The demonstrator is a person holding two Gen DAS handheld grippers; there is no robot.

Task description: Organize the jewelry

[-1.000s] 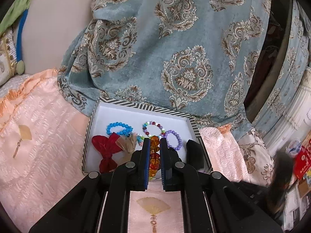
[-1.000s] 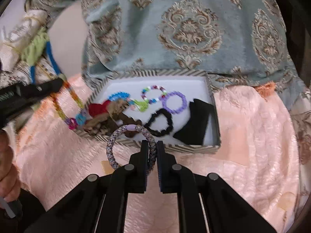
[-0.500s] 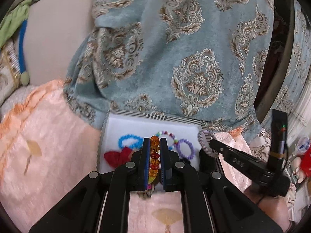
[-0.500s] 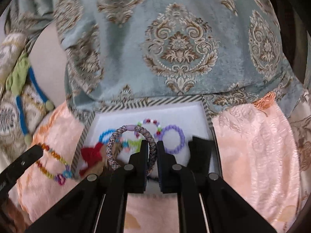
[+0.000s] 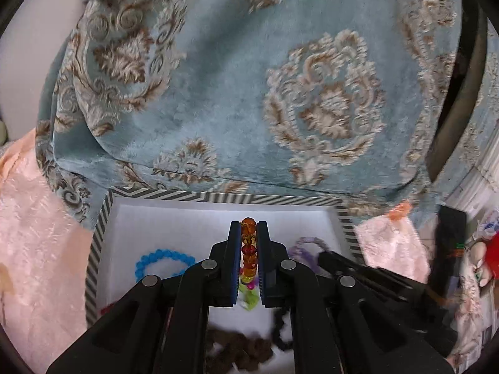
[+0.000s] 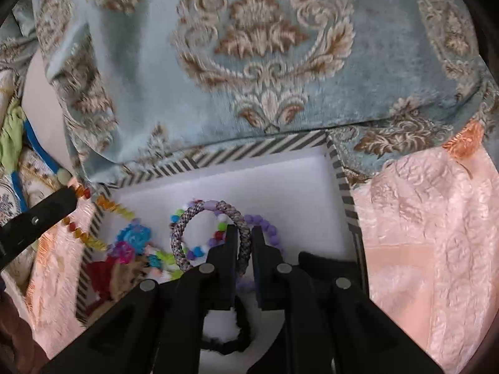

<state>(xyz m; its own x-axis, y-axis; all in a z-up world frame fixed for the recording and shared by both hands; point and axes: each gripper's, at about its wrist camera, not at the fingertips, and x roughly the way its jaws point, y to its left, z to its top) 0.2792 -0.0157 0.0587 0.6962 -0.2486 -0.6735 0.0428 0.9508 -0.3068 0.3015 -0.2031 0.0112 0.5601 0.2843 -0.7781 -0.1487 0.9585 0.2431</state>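
Note:
My left gripper [image 5: 248, 227] is shut on an amber and multicoloured bead bracelet [image 5: 248, 251], held over the white box with a striped rim [image 5: 218, 198]. In the right wrist view, my right gripper [image 6: 244, 233] is shut on a grey-purple woven cord bracelet [image 6: 193, 218], also above the box's striped rim [image 6: 249, 149]. Inside lie a blue bead bracelet [image 5: 162, 260], a purple bead bracelet [image 6: 271, 230], a mixed-colour bead bracelet [image 6: 193, 251], a black scrunchie [image 6: 230, 342] and a red bow [image 6: 99, 274]. One of the left gripper's fingers [image 6: 46, 212] shows at the left with its bead strand [image 6: 103, 202] hanging.
The box sits on peach embossed fabric [image 6: 421, 233]. A blue and brown damask cushion [image 5: 249, 93] rises right behind the box's far rim. A black block [image 6: 327, 268] lies in the box's right side. Brown fabric pieces [image 5: 240, 352] lie at its near side.
Both grippers have moved forward and down, from the box's near edge to above its inside, each keeping its bracelet. The box and cushion now loom larger.

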